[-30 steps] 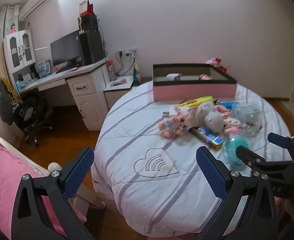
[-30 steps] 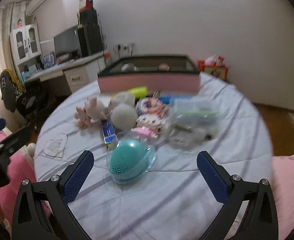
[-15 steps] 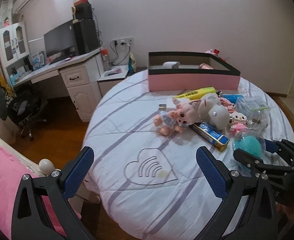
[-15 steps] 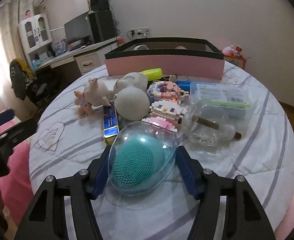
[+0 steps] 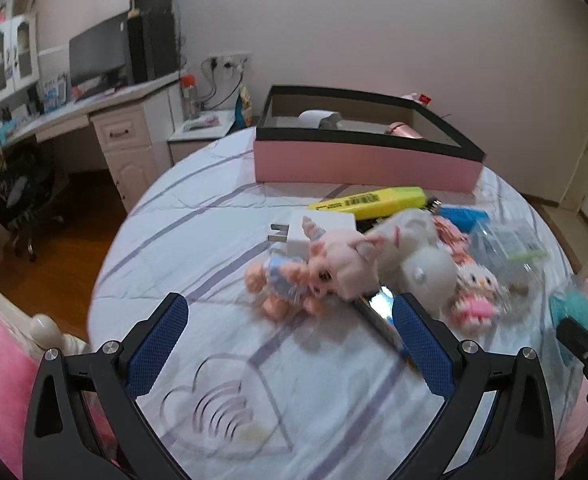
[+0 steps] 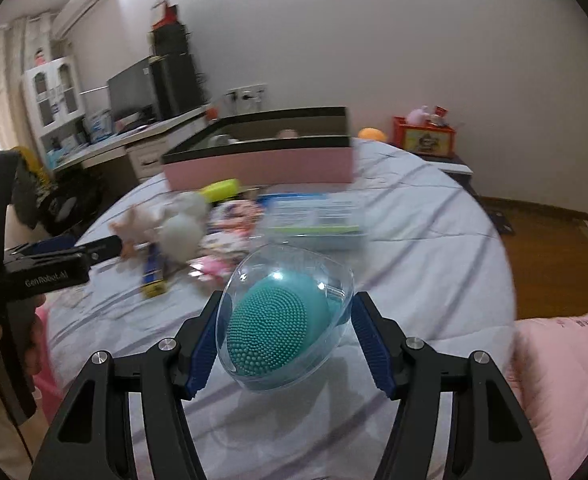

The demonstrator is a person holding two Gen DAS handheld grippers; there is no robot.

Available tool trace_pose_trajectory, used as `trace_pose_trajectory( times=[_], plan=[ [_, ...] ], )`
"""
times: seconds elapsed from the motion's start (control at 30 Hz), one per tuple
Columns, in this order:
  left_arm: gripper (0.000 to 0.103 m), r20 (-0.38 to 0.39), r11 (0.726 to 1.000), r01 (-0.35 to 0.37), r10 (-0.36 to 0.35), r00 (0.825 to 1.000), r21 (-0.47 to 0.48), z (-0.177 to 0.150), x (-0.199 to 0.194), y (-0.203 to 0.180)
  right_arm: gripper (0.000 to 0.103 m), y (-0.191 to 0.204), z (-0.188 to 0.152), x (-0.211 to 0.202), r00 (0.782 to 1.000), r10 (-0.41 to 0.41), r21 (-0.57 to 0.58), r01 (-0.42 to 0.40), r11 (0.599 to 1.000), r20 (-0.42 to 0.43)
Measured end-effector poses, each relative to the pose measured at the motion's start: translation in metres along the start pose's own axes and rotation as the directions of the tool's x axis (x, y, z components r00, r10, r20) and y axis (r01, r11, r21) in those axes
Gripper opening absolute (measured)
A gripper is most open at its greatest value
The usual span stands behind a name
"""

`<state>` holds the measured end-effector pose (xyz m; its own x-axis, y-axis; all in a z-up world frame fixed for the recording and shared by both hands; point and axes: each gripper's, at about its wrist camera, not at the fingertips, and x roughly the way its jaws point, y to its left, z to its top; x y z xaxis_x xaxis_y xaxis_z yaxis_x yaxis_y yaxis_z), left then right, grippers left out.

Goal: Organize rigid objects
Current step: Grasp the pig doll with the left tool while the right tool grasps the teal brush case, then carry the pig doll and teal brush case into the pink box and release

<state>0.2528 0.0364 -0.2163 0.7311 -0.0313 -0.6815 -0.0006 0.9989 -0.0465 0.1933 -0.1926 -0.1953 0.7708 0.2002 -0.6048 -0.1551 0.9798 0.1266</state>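
Note:
A teal silicone brush in a clear egg-shaped case (image 6: 285, 320) sits between the blue pads of my right gripper (image 6: 285, 336), which is shut on it and holds it just above the striped white cover (image 6: 414, 248). In the left wrist view the same brush (image 5: 574, 308) shows at the right edge. My left gripper (image 5: 287, 304) is open and holds nothing, low over the cover just in front of a pink plush pig (image 5: 334, 268). Behind the pig lie a white plush (image 5: 426, 260), a white charger plug (image 5: 322, 226) and a yellow marker (image 5: 370, 202). A pink box with a black rim (image 5: 366, 164) stands at the back.
A block figure (image 5: 474, 292), a clear bag (image 5: 510, 244) and a blue-gold box (image 6: 153, 276) lie among the toys. A desk with a monitor (image 5: 97, 52) and a chair (image 5: 13, 192) stand left. Pink bedding (image 6: 566, 360) lies right, a red box (image 6: 424, 140) behind.
My right gripper closed on the teal brush case and carried it up off the cover. My left gripper moved forward and lower, toward the plush pig, still open.

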Motion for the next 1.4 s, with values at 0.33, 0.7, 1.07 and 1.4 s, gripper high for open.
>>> trace_pose_trajectory(
  times=[0.33, 0.7, 1.07, 1.4],
  plan=[
    [0.099, -0.067, 0.967, 0.085, -0.104, 0.992, -0.239, 0.011, 0.046, 0.012, 0.064, -0.025, 0.009, 0.028, 0.999, -0.016, 0.042, 0.018, 0.999, -0.036],
    [0.081, -0.032, 0.994, 0.056, -0.059, 0.998, -0.095, 0.015, 0.034, 0.001, 0.064, -0.028, 0.011, 0.025, 1.000, -0.017, 0.041, 0.018, 0.999, -0.025],
    [0.081, 0.131, 0.995, -0.087, 0.082, 0.988, 0.037, 0.004, -0.021, -0.002, 0.065, -0.003, 0.027, 0.003, 0.999, 0.005, 0.015, -0.006, 1.000, 0.047],
    [0.081, 0.275, 0.994, -0.084, 0.063, 0.959, 0.064, 0.024, -0.073, -0.016, 0.065, 0.035, 0.058, -0.017, 0.989, 0.064, -0.042, -0.059, 0.997, 0.135]
  ],
)
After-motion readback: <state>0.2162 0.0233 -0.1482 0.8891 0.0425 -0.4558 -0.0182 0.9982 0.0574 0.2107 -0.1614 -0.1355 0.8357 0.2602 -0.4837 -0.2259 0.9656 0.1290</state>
